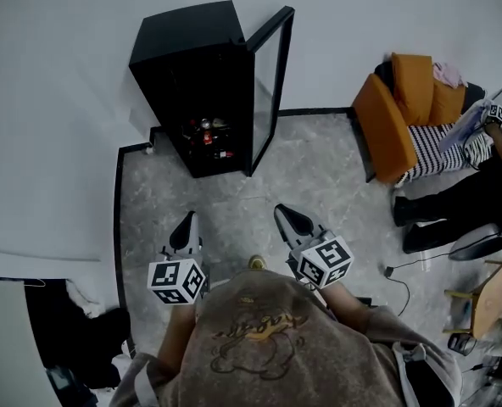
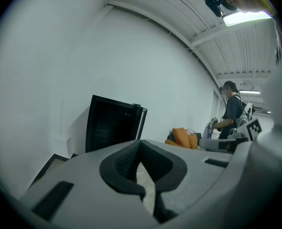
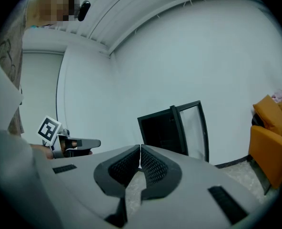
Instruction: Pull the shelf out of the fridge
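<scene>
**A:** Where was the shelf?

**B:** Inside the fridge [image 1: 192, 66], low in its dark interior, where a few bottles [image 1: 209, 134] stood. I couldn't pick the shelf itself out of the blackness. Nothing touched it.

**A:** And the fridge?

**B:** It was a small black cabinet standing against the white wall [image 1: 64, 100]. Its glass door [image 1: 272, 75] hung open on the side nearer the armchair. The right gripper view showed the open front and the door edge-on.

**A:** The grippers?

**B:** Both were well short of the fridge, held out over the grey speckled floor [image 1: 234, 202] and pointing toward its open front. The left gripper [image 1: 187, 220] had its jaws brought together with nothing between them. Only a sliver of floor showed below the tips in its own view. The right gripper [image 1: 282, 213] was the same, with its ribbed pads meeting at the tips and gripping nothing. It sat a little nearer the door side of the fridge than the left one.

**A:** Anything farther out?

**B:** An orange armchair [image 1: 404, 108] stood beyond the open door, against the same wall as the fridge. A striped cloth [image 1: 442, 155] lay next to it. Another person [image 2: 232, 111] stood past the chair, farther from the fridge still.
</scene>
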`<state>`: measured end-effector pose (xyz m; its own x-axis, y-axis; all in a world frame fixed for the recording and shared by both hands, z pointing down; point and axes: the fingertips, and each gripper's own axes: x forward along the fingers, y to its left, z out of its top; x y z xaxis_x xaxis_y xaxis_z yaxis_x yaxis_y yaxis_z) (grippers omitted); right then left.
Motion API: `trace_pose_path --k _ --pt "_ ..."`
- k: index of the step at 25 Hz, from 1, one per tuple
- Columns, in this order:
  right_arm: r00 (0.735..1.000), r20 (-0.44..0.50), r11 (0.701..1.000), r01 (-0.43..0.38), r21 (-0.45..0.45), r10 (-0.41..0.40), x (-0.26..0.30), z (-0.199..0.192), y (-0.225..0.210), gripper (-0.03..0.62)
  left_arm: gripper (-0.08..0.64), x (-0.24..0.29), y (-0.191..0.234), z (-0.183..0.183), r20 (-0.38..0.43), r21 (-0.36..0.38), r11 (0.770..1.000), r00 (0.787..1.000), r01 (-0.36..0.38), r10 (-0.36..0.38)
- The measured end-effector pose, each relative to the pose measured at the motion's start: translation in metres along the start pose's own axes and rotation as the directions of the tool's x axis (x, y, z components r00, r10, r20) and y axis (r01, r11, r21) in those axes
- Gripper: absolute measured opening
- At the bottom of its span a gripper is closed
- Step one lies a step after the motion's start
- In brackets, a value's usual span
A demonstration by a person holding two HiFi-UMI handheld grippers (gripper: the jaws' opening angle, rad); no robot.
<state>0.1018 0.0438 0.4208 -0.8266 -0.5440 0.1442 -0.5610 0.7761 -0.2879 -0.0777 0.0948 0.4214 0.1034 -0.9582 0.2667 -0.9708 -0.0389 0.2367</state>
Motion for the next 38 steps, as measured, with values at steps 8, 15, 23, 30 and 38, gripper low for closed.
trace_pose_path --k 8,15,23,30,38 --pt "1.0 -0.023 1.0 -0.012 -0.004 0.011 0.028 0.005 -0.029 0.021 0.006 0.034 0.008 0.011 0.04 -0.037 0.999 0.999 0.007 -0.005" --pt "0.998 -0.045 0.999 -0.039 -0.023 0.038 0.064 0.011 -0.041 0.021 0.006 0.074 0.021 0.017 0.019 -0.04 0.999 1.0 0.023 -0.022" --pt "0.999 -0.044 0.999 -0.011 -0.033 0.01 0.108 0.022 -0.073 0.021 0.006 0.133 0.048 0.035 0.034 -0.097 0.994 0.998 0.054 -0.051" --pt "0.999 -0.037 1.0 0.015 -0.024 -0.016 0.142 0.032 -0.093 0.021 0.006 0.174 0.067 0.051 0.05 -0.093 0.994 0.997 0.064 -0.06" --pt "0.999 -0.048 1.0 0.021 -0.018 -0.022 0.177 0.047 -0.109 0.021 0.006 0.221 0.095 0.061 0.107 -0.14 0.986 0.992 0.087 -0.072"
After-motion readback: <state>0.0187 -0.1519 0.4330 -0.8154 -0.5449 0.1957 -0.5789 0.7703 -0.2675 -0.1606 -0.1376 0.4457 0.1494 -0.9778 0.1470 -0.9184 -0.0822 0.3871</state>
